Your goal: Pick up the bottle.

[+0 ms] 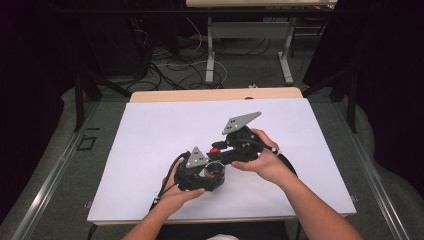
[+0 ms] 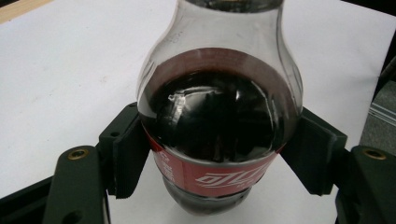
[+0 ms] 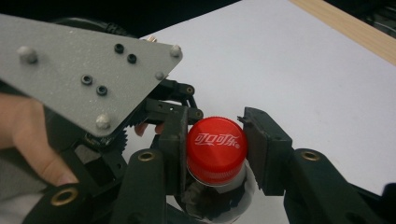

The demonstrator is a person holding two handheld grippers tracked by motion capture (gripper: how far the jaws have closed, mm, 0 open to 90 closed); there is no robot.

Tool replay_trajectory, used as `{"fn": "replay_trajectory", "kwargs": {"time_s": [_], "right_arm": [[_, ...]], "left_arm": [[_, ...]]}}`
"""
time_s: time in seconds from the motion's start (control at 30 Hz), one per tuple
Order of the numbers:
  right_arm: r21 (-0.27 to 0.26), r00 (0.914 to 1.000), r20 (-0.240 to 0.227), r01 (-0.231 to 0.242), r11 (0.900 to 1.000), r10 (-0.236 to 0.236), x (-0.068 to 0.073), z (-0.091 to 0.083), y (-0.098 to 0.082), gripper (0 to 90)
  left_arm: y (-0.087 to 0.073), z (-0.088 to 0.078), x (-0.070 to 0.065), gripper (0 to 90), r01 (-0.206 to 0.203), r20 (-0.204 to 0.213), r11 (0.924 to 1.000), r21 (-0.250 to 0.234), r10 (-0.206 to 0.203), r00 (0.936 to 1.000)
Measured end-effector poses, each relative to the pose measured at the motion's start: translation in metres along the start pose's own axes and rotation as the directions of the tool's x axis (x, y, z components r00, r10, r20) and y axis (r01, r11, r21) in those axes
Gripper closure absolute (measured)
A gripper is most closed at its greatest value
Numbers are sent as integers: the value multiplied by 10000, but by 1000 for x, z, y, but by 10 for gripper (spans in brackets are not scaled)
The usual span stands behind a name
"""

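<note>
Gripped at its labelled waist by the left gripper, a small cola bottle is held steady on the white sheet that covers the table, near the middle of the front half. Both black pads are seen pressed against the red label in the left gripper view, and the dark drink fills the body up to the shoulder. In the high view the left hand is wrapped around that tool close to the table's near edge.

Further right, the right gripper has been brought over the top of the bottle, and its jaws are closed on the red cap, one pad against each side, as its own view shows. The right hand is seen above and just behind the left one.

The step in hand is judged to be unscrewing the cap. Several faults could follow. If the grip on the cap is too light, the pads may slide round the ribbed edge without turning it. If the lower grip gives way, the whole bottle could turn with the cap or tip over. Since the drink is fizzy, foam might be forced out once the seal is broken, and the white sheet would be wetted.
</note>
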State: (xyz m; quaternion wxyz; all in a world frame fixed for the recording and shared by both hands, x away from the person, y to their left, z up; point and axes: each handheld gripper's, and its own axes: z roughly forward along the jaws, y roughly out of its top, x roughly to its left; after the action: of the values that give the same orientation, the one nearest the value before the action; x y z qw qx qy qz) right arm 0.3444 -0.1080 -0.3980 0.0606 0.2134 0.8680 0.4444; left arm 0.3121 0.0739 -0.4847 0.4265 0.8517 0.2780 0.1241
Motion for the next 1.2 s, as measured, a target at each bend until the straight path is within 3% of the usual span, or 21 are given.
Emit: {"fn": "replay_trajectory", "kwargs": {"time_s": [0.07, 0.1, 0.2, 0.23, 0.27, 0.33, 0.4, 0.47, 0.5, 0.57, 0.63, 0.67, 0.9, 1.07, 1.1, 1.13, 1.17, 1.2], "right_arm": [[71, 9996, -201, 180, 9998, -178, -2, -1, 0, 617], [220, 9958, -677, 636, 9977, -620, -6, -2, 1, 617], [160, 9851, -1159, 1299, 9914, -1272, -9, -3, 1, 616], [147, 9795, -1326, 1548, 9878, -1515, -11, -4, 1, 614], [147, 9795, -1326, 1548, 9878, -1515, -11, -4, 1, 614], [121, 9830, -1169, 1439, 9895, -1415, -10, -6, 1, 591], [-101, 9907, -827, 1076, 9941, -1081, -5, -7, 1, 478], [-40, 9929, -606, 1024, 9947, -1025, -4, -8, 1, 466], [-98, 9941, -175, 1067, 9942, -1069, -1, -9, 1, 466], [-96, 9977, 319, 605, 9981, -602, 5, -9, -1, 468], [-87, 9970, 581, 525, 9986, -519, 7, -10, -2, 475], [-176, 9942, 1057, 213, 9996, -193, 12, -8, -4, 492], [-255, 9878, 1547, -125, 9996, 163, 20, -2, -4, 567], [-286, 9894, 1445, -125, 9995, 165, 20, 0, -3, 608], [-246, 9931, 1174, 103, 9996, -73, 17, -2, -3, 611], [-269, 9955, 920, 234, 9994, -208, 14, -2, -2, 611], [-269, 9955, 920, 234, 9994, -208, 14, -2, -2, 611], [-323, 9974, 454, 576, 9978, -561, 10, -3, -2, 612]], "left_arm": [[0, 0, 0, 302, -93, 72, 9999, -44, 93, 9999], [0, 0, -1, 303, -87, 103, 9999, -79, 88, 9999], [1, -1, -2, 302, -188, 378, 9998, 19, 187, 9991], [1, 0, -3, 302, -197, 264, 9998, -79, 199, 9995], [1, 0, -4, 302, -189, 242, 9998, -95, 191, 9995], [1, -1, -4, 302, -109, 241, 9999, -123, 112, 9996], [2, -2, -3, 302, -54, 183, 9999, -106, 56, 9998], [2, -2, -2, 302, -14, 118, 9999, -104, 15, 9999], [2, -2, -1, 302, -45, 14, 9999, -143, 45, 10000], [2, -3, 0, 302, 41, -32, 9999, -141, -42, 10000], [2, -4, 1, 302, 168, -47, 9998, -72, -168, 9998], [2, -5, 2, 302, 125, -43, 9999, 36, -124, 9999], [2, -3, 0, 302, 65, -241, 10000, 4, -65, 9997], [2, -3, 0, 302, 87, -169, 9999, -73, -89, 9998], [3, -5, 1, 302, 36, -72, 10000, 57, -35, 10000], [2, -4, 0, 302, 77, -146, 9999, -123, -79, 9999], [2, -4, 0, 302, 51, -168, 9998, -178, -54, 9998], [3, -5, 0, 302, -15, -6, 10000, -59, 15, 10000]]}}
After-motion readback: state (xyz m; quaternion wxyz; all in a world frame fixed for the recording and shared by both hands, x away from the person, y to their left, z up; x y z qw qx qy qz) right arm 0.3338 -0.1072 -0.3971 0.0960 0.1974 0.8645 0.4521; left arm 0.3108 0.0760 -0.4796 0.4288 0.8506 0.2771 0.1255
